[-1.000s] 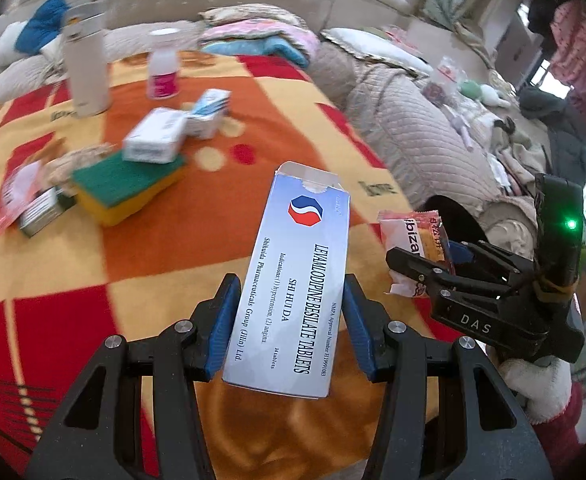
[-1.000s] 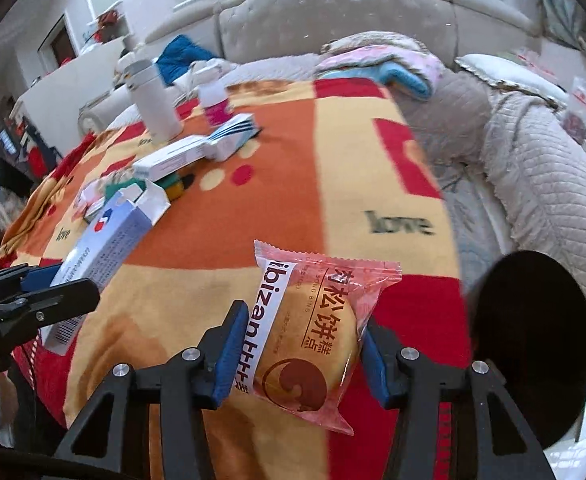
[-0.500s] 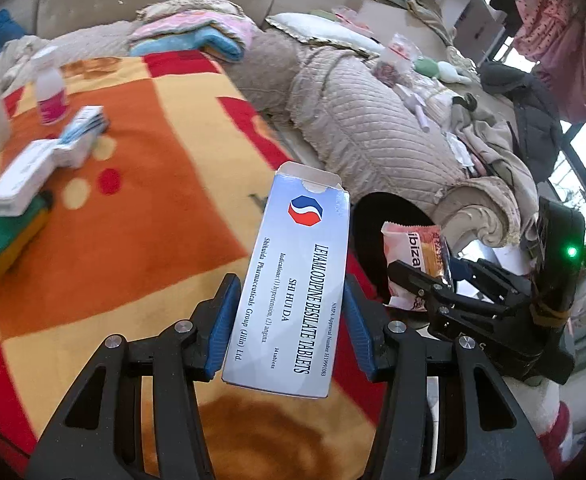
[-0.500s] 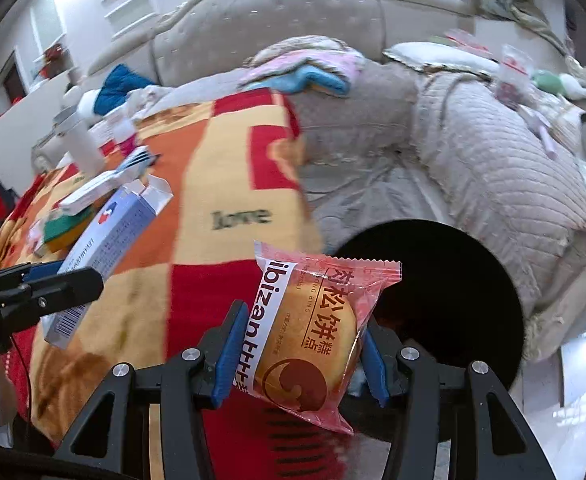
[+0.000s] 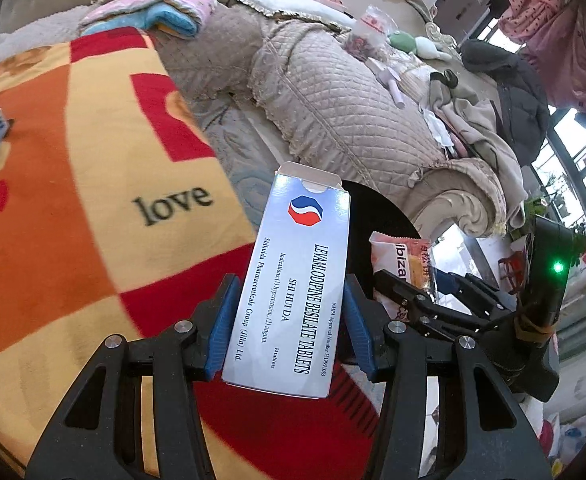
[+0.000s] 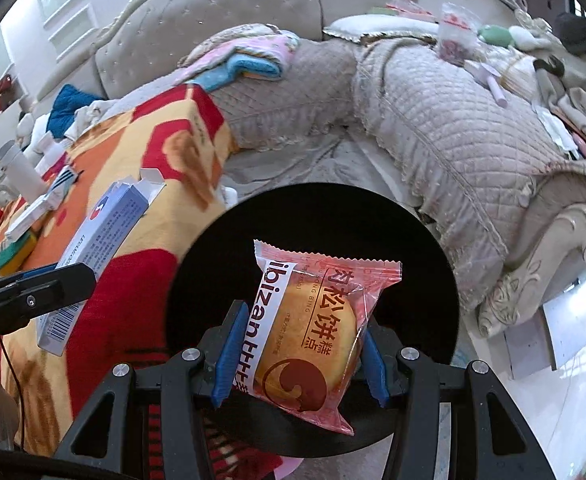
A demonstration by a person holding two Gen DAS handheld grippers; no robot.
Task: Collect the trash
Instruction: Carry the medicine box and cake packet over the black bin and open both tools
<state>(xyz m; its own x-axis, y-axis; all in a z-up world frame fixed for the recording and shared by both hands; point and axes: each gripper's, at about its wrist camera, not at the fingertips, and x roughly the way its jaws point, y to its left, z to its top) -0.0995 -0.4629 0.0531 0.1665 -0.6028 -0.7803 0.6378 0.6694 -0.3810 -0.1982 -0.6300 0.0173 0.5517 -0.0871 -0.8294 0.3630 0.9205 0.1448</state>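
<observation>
Left wrist view: two tongs, each clamped on one piece of trash, beside one black bin.

The left tongs (image 5: 289, 316) are closed on a single white-and-blue pill box (image 5: 299, 280), held upright with its top flap open, above the edge of the orange, red and yellow blanket (image 5: 73, 168) covering the tabletop. The right tongs (image 6: 297, 354) grip one pink snack packet (image 6: 317, 324) directly over the round dark mouth of the bin (image 6: 413, 248), which sits between the tabletop and the beige quilted sofa (image 6: 453, 128). From the right wrist the pill box (image 6: 101, 240) shows at the left, over the blanket. Farther back on the blanket lie two more small boxes (image 6: 41, 204), a green-and-yellow sponge (image 6: 15, 250) and one white bottle (image 6: 19, 170). Folded pink and blue cloths (image 6: 249, 60) rest on the sofa.
</observation>
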